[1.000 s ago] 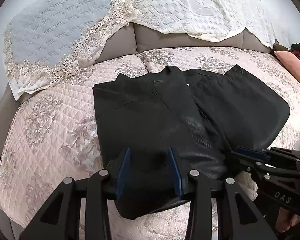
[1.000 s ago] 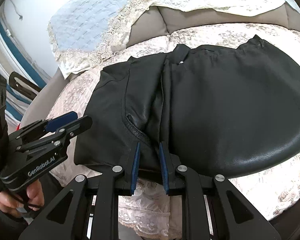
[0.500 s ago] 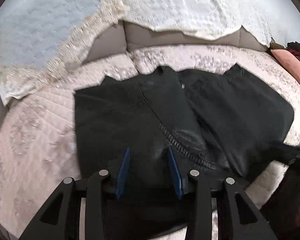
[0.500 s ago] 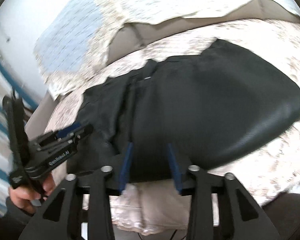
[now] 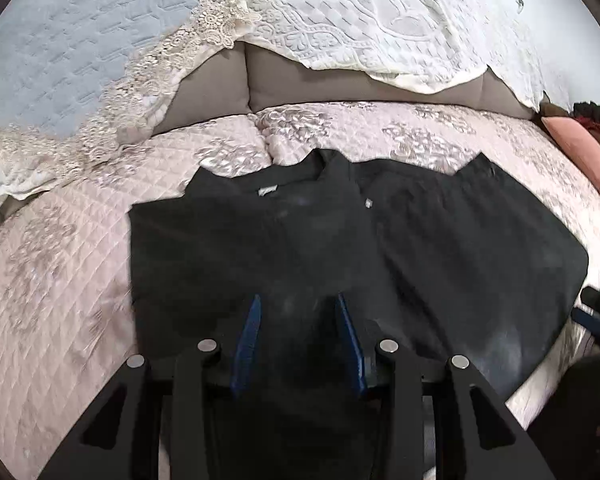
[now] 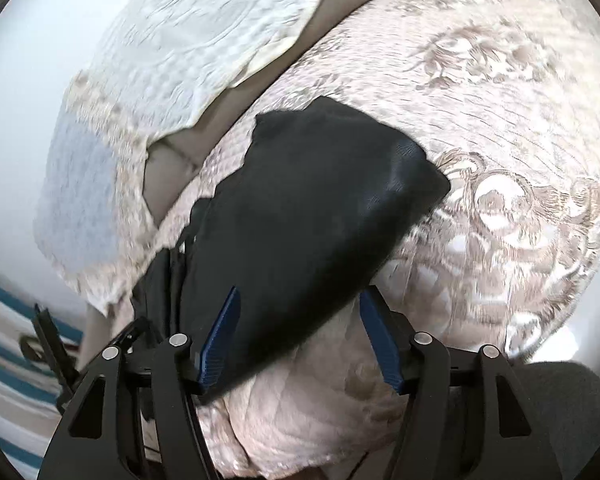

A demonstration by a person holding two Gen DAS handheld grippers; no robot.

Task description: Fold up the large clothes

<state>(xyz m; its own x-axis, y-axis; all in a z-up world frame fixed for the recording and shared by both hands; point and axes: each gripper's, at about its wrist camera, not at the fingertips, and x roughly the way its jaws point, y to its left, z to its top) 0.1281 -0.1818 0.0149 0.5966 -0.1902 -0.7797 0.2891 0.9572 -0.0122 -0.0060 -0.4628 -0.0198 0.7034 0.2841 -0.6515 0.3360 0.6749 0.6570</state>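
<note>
Quilted bed (image 5: pixel 60 300), both tools apparently open, empty

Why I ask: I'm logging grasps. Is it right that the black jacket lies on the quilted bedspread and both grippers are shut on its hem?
Not quite. The black jacket does lie on the quilted bedspread, but both wrist views show the left gripper and right gripper open, fingers apart, not shut on its hem.

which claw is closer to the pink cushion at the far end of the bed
Right. The right claw is at the garment's end below the pink cushion; the left claw is over its middle.
</note>
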